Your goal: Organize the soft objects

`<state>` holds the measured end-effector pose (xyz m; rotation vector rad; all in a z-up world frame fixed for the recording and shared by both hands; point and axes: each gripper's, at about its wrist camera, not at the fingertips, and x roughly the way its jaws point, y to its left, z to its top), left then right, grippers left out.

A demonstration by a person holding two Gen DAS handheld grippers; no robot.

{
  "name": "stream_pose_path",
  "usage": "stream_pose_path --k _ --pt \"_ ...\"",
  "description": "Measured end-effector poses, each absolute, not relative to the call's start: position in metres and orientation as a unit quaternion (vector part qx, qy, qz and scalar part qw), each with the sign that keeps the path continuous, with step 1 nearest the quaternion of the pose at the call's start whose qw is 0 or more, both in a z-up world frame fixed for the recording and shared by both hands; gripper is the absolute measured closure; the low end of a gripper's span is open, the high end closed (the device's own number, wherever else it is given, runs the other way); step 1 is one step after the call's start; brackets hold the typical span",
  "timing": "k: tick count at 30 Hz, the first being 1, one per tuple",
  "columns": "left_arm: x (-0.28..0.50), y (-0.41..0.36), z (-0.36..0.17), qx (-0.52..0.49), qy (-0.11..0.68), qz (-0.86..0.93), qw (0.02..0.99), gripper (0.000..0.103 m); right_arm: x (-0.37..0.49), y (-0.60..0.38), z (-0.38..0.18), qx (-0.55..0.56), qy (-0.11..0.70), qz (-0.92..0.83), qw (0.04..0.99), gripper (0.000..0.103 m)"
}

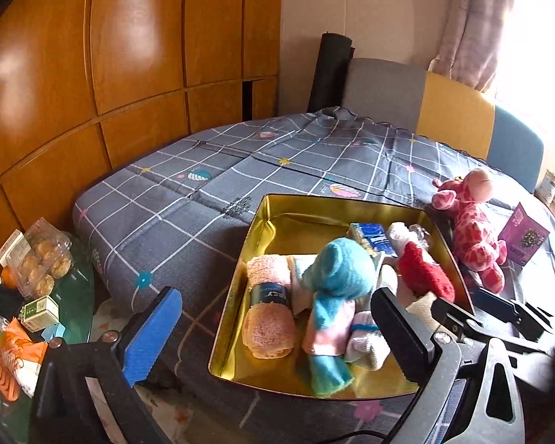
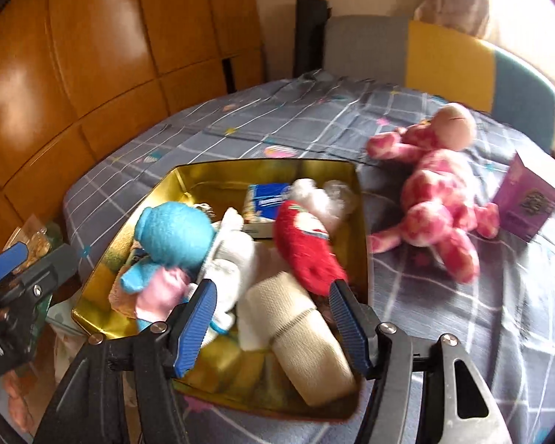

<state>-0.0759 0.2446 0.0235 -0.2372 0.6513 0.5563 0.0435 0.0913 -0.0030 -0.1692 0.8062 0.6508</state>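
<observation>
A gold tin tray (image 1: 273, 214) (image 2: 188, 177) sits on the bed and holds a blue plush (image 1: 336, 277) (image 2: 170, 233), a rolled peach towel (image 1: 268, 318), a red sock (image 1: 425, 273) (image 2: 307, 255), a cream roll (image 2: 303, 336) and a blue box (image 1: 373, 238) (image 2: 266, 199). A pink spotted plush giraffe (image 1: 470, 229) (image 2: 436, 192) lies on the bed right of the tray. My left gripper (image 1: 273, 329) is open over the tray's near left edge. My right gripper (image 2: 273, 318) is open over the cream roll, not gripping it.
A purple box (image 1: 523, 236) (image 2: 529, 203) stands right of the giraffe. The bed has a grey checked cover (image 1: 203, 199). A wooden wardrobe (image 1: 92, 74) lines the left. A glass side table (image 1: 74, 296) with food packs stands at lower left.
</observation>
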Motion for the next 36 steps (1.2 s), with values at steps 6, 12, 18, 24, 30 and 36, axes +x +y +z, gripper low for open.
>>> stream_pose_path --k 6,12,18,24,30,36 --pt "-0.079 0.228 0.031 -0.104 0.304 0.261 0.910 0.000 0.027 0.072 0.005 -0.092 0.352 0.279 0.889 0.039" --pt "-0.078 0.217 0.034 -0.096 0.300 0.254 0.914 0.000 0.020 0.060 0.010 -0.090 0.335 0.267 0.899 0.039" --pt "-0.080 0.209 0.035 -0.093 0.299 0.250 0.916 0.000 0.018 0.054 0.012 -0.081 0.331 0.261 0.903 0.039" --pt "-0.079 0.209 0.034 -0.092 0.302 0.250 0.915 0.000 0.019 0.054 0.011 -0.081 0.335 0.261 0.902 0.039" --pt "-0.078 0.211 0.032 -0.094 0.305 0.251 0.914 0.000 0.020 0.055 0.010 -0.082 0.337 0.263 0.900 0.039" --pt "-0.078 0.211 0.032 -0.095 0.306 0.251 0.913 0.000 0.020 0.055 0.009 -0.081 0.337 0.263 0.900 0.039"
